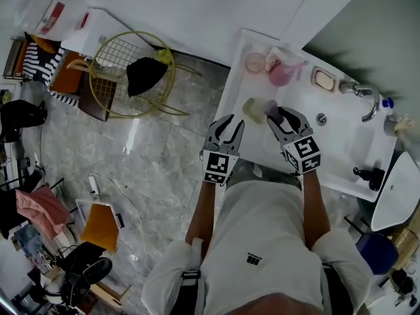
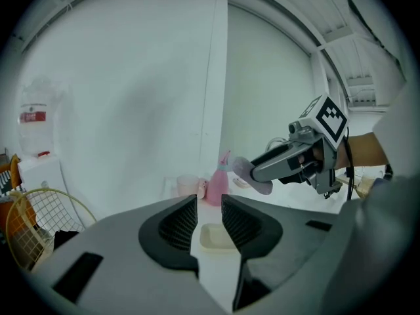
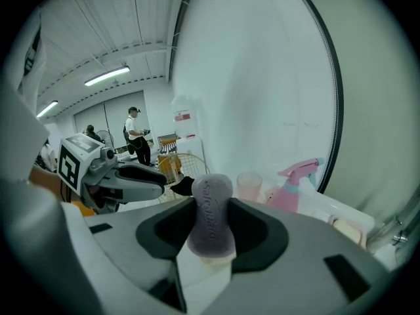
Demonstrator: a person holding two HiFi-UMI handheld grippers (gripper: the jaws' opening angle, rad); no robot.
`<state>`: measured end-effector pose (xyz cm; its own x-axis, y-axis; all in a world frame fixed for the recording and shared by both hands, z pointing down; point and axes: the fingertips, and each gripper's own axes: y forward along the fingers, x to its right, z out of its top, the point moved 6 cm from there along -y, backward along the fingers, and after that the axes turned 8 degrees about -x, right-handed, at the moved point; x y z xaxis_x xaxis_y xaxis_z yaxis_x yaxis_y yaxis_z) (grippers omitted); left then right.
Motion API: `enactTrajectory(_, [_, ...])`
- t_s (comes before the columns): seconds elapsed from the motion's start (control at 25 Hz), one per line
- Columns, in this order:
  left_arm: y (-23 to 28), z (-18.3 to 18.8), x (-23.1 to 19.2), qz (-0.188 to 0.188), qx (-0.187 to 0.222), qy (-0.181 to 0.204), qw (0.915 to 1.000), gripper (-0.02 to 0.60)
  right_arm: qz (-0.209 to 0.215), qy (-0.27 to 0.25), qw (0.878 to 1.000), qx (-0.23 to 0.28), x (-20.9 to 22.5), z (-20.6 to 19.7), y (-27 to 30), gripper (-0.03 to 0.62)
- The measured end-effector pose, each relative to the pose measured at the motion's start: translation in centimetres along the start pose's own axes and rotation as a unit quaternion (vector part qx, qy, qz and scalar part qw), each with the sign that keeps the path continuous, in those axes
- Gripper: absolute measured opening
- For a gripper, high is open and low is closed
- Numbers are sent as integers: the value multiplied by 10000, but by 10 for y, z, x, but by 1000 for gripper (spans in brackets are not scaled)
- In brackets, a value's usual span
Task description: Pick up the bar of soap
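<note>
Above the counter (image 1: 230, 97), the right gripper (image 1: 282, 125) clamps the purple bar of soap (image 3: 211, 209) edgewise, apparently lifted clear. Beside it, the left gripper (image 2: 209, 218) hangs open and empty, a pale dish (image 2: 215, 237) just ahead.

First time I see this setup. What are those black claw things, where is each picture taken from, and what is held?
A person is at a white sink counter, holding hand-operated tongs in each hand. The head view looks down from the person's head; each gripper view looks along one pair of jaws. The right tongs are shut on a purple bar of soap. The left tongs are open and empty, with a cream tray on the counter beyond them. A pink spray bottle, a pink cup and a tap also stand there.
</note>
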<state>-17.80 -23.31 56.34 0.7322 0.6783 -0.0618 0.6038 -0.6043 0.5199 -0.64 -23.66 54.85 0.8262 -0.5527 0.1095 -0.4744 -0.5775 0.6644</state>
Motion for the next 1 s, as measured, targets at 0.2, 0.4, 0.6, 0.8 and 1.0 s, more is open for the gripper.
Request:
enactTrajectory(0.2, [-12,15,1,-30,210,23,9998,120,-128,60,9998,165,-4,1,-20,183])
enactTrajectory(0.4, [-32,34,3,92,483,51,9988,120,-131,80,9988,466,-9,9,-41,183])
enactTrajectory(0.6, [-47,51,12,290,662,105,9973,120,-30,3,9964,842,-9,19,-59,183])
enactTrajectory(0.8, [-54,61,36,478,712,167,9962,120,107,-130,9938,1097,-4,18,-80,183])
enactTrajectory(1.0, [-55,67,61,612,705,190,9955,120,208,-186,9915,1274,4,13,-99,183])
